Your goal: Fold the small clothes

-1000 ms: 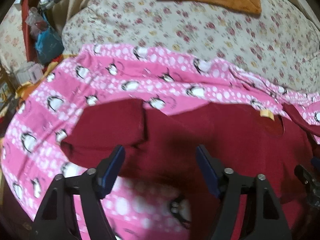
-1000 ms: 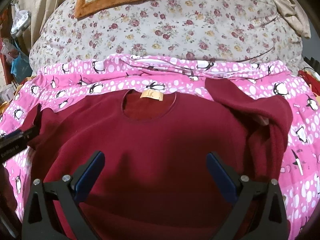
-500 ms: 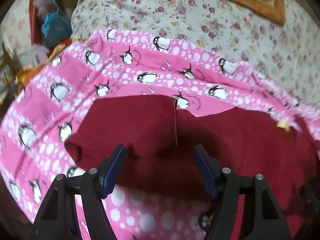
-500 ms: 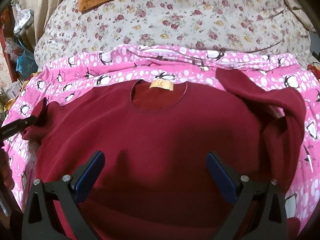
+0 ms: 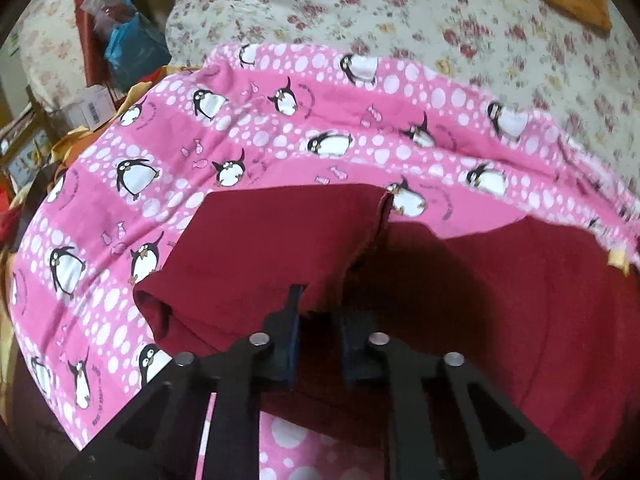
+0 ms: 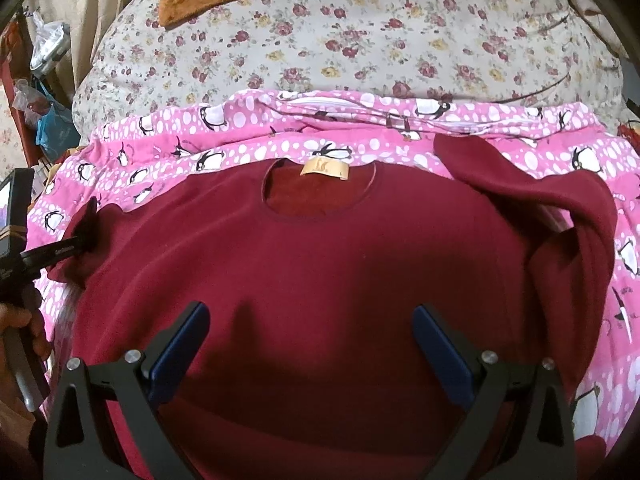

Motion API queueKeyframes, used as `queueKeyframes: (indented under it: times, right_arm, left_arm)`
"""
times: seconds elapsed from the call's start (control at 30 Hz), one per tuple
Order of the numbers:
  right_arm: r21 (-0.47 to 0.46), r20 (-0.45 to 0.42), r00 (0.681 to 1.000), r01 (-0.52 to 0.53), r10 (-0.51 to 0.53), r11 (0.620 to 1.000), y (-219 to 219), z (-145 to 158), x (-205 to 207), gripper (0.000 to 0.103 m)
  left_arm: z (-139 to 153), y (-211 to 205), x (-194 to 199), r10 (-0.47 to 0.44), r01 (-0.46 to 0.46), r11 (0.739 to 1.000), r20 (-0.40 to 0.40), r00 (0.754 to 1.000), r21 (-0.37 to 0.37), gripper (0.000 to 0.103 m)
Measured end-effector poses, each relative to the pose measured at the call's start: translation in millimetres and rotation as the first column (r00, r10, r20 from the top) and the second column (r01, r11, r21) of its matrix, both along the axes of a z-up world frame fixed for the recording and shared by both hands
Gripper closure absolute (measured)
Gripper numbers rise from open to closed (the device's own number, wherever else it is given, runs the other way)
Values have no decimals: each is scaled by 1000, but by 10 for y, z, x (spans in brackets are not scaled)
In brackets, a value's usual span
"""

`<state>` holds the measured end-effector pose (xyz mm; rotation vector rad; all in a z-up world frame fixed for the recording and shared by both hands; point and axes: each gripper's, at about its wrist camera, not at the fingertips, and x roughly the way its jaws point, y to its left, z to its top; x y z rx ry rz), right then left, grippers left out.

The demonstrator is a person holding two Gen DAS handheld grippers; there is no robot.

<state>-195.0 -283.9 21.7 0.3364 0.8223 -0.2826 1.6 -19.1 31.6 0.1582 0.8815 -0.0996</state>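
Since a second ago the left tongs (image 5: 316, 340) have gone from spread wide over the sweater's left sleeve (image 5: 260, 248) to pressed together on it; the blue pads now pinch a ridge of the dark red fabric, and the sleeve's edge puckers up around them. From the right-hand camera the same grip shows at the far left, black fingers biting the sleeve end (image 6: 86, 226) just where it meets the pink cloth.

The right tongs (image 6: 310, 344) have hardly shifted. They hang spread wide above the lower chest of the maroon sweater (image 6: 320, 272), holding nothing and, as far as I can tell, not touching it.

The sweater lies face up on a pink penguin-print blanket (image 6: 248, 148) spread over the bed, with a floral quilt (image 6: 360, 40) beyond it. Its neckline and tan label (image 6: 324, 168) point away from the person, and the body looks smooth and flat. The right sleeve (image 6: 560, 216) is doubled back on itself in a loose loop at the shoulder, not laid neatly.

By my reckoning the folding has barely begun: the garment is laid out and one sleeve gripped. Left to do are bringing that left sleeve across the chest, tidying and folding the right one, then doubling the body.
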Motion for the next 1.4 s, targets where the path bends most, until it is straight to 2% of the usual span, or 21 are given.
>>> queueKeyframes:
  times: [0.17, 0.27, 0.33, 0.47, 0.6, 0.7, 0.87, 0.9, 1.0, 1.1, 1.23, 1.4]
  right_arm:
    - [-19, 1, 1000, 3, -3, 1000, 15, 62, -48, 0]
    - [-25, -3, 1000, 23, -24, 999, -33, 109, -102, 0]
    - [-30, -13, 999, 44, -45, 999, -94, 137, -145, 0]
    - [-28, -23, 996, 88, -89, 996, -273, 214, -258, 0]
    - [-13, -11, 991, 136, -136, 991, -502, 324, -386, 0]
    - [-29, -20, 986, 163, -164, 986, -612, 344, -471, 0]
    - [0, -34, 985, 171, -170, 985, -730, 291, -535, 0]
    - [1, -37, 985, 170, -170, 985, -737, 279, -538, 0]
    - [-4, -40, 985, 166, -166, 986, -728, 255, -542, 0]
    - [-20, -48, 986, 156, -157, 988, -701, 232, -521, 0]
    - [-28, -69, 986, 151, -152, 988, -694, 180, -487, 0]
    - [-41, -83, 986, 142, -145, 989, -677, 158, -480, 0]
  left_arm:
    - [296, -4, -208, -37, 40, 994, 31, 999, -98, 103]
    - [525, -122, -428, -106, 113, 983, 57, 993, -144, 103]
    - [672, -239, -578, -169, 177, 964, 58, 984, -197, 103]
    - [902, -605, -795, -306, 299, 903, 28, 952, -309, 103]
    - [1016, -1125, -1002, -448, 414, 824, 4, 894, -388, 103]
    - [1035, -1504, -1161, -526, 480, 774, 2, 851, -413, 103]
    - [999, -1922, -1237, -592, 529, 728, -11, 806, -436, 103]
    - [964, -1977, -1236, -599, 529, 723, -22, 800, -443, 103]
    - [861, -2065, -1228, -597, 527, 738, -44, 801, -421, 103]
    - [760, -2056, -1200, -599, 519, 740, -67, 798, -427, 103]
    - [684, -2054, -1167, -624, 513, 706, -85, 777, -488, 103]
    - [657, -2038, -1134, -621, 502, 704, -92, 779, -503, 103]
